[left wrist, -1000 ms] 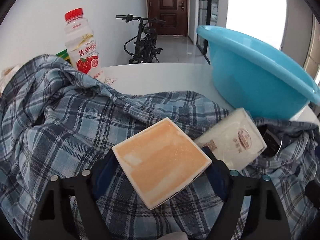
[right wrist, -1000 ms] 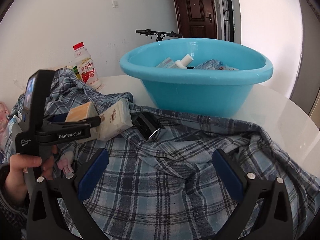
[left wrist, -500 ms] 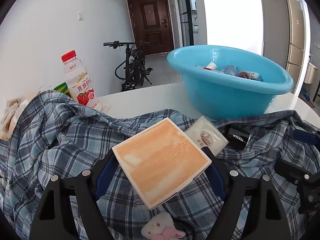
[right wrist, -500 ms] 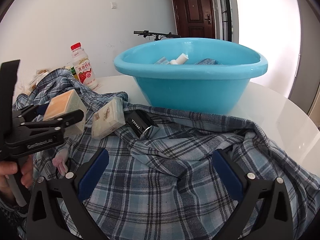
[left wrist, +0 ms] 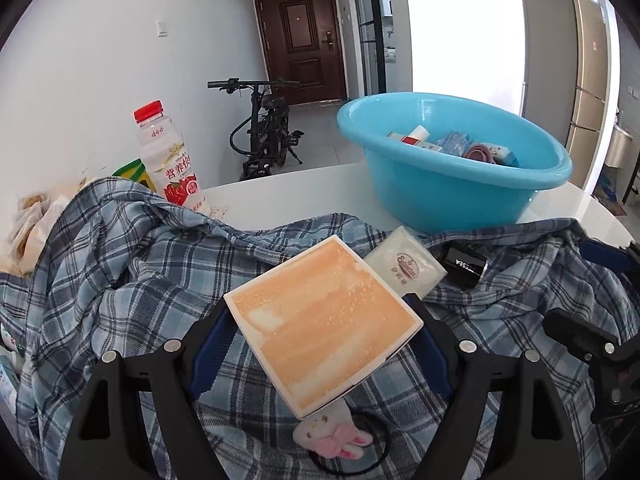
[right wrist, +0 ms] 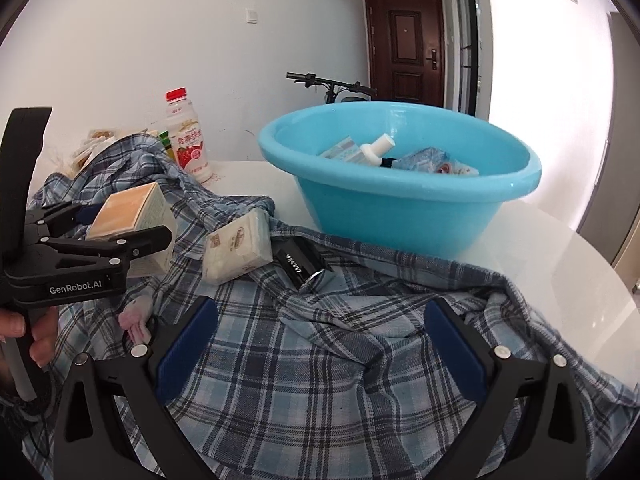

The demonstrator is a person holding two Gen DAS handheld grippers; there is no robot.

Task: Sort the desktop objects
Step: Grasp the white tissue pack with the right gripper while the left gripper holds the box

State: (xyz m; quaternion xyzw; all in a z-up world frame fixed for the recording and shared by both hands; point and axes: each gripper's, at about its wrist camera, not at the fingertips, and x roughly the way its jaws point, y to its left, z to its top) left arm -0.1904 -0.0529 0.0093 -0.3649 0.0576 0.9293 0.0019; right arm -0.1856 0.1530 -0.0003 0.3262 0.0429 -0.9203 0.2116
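Left tool (left wrist: 324,332) is clamped on the orange-faced box (left wrist: 322,326), blue pads on its two opposite sides, box tilted and clear of the cloth; the right wrist view confirms it from the side (right wrist: 132,220), held above the plaid shirt (right wrist: 320,360). Right tool (right wrist: 320,344) has jaws spread wide with nothing between them, hanging over bare shirt fabric. Near edge: a small plush bunny on a black hair tie (left wrist: 332,436) lies on the shirt just under the held box. Next back, a white tissue pack (left wrist: 404,268) sits on the shirt just beside the box's far corner, and a black cylindrical item with white lettering (left wrist: 464,266) lies right of it, partly tucked in a shirt fold. Shirt is crumpled and covers most of the near tabletop (left wrist: 300,188), piled high on the left. Past it is a strip of bare white tabletop, open between the shirt's far edge and the blue basin (left wrist: 460,196). Basin stands on the far right of the tabletop, its near wall touching the shirt edge, and already holds several small packages. Red-capped drink bottle (left wrist: 170,160) stands upright far left, at the shirt's edge, well apart from the basin. Tabletop's right rim curves away behind the basin.
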